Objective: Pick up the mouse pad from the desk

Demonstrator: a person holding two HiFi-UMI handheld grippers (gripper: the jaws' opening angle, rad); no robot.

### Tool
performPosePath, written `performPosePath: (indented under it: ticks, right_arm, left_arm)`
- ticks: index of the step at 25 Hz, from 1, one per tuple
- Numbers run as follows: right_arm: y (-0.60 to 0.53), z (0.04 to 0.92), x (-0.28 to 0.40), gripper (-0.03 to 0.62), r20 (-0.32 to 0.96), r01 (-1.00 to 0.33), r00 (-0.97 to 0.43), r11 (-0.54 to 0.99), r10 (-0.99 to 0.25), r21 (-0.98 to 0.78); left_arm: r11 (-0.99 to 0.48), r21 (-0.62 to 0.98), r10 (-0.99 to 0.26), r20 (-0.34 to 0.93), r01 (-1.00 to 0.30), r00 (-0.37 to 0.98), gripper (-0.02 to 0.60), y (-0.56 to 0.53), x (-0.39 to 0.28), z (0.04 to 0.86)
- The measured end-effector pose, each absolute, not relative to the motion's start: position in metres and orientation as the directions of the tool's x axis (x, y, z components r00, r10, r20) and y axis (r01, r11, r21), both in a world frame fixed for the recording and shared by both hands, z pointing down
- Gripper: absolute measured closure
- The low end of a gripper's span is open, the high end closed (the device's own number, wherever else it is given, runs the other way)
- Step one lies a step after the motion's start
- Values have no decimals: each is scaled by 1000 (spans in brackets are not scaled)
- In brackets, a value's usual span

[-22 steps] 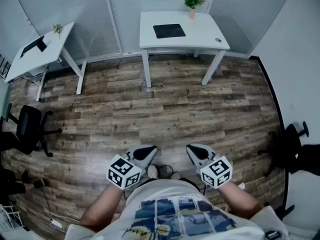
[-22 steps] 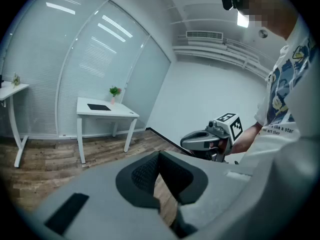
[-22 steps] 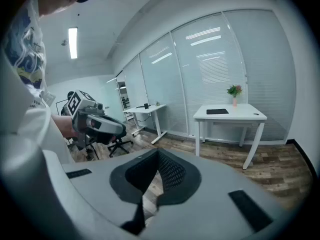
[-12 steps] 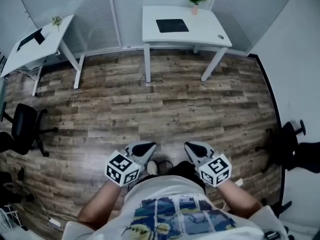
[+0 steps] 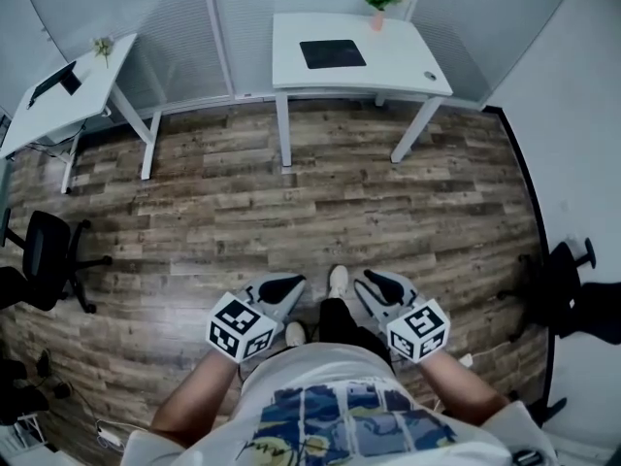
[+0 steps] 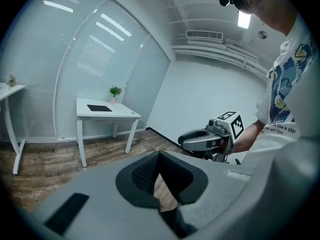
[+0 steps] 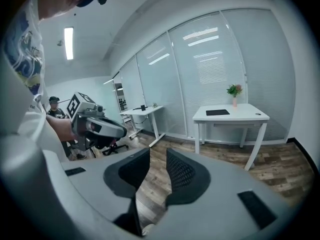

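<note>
Your left tongs (image 5: 279, 288) are closed, empty; your right tongs (image 5: 380, 283) parted, empty — the flat black mouse pad (image 5: 332, 53) lies on the far white counter (image 5: 408, 64).

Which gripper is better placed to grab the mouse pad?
Right, narrowly. Both are far from the mouse pad, but the right gripper has its fingers apart, while those of the left gripper meet.

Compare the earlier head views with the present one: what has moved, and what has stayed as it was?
One shoe has stepped forward toward the desk. Nothing was taken hold of or let go. The left gripper and right gripper stay low before the body, empty; the mouse pad still lies on the desk.
</note>
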State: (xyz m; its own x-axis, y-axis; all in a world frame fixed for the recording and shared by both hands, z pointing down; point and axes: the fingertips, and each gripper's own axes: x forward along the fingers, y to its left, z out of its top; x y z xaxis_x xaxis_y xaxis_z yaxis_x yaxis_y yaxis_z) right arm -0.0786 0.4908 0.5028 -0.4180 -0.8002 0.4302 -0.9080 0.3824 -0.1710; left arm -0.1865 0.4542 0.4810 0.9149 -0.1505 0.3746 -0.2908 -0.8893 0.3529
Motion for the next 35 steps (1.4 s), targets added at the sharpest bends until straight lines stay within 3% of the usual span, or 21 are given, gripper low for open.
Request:
performPosePath:
  ticks: [8, 20, 35]
  right_arm:
    - [391, 494, 11, 451, 390, -903, -429, 394, -815, -170]
    - [260, 492, 145, 442, 375, -885, -464, 436, -803, -162]
    - [78, 517, 185, 467, 441, -914, -400, 387, -804, -124]
  left_arm:
    - [-893, 319, -174, 409, -319, 896, 580, 375, -105, 470]
    - [-874, 298, -243, 415, -383, 877, 580, 266, 8, 462]
    - [-871, 315, -252, 374, -378, 893, 580, 94, 11, 459]
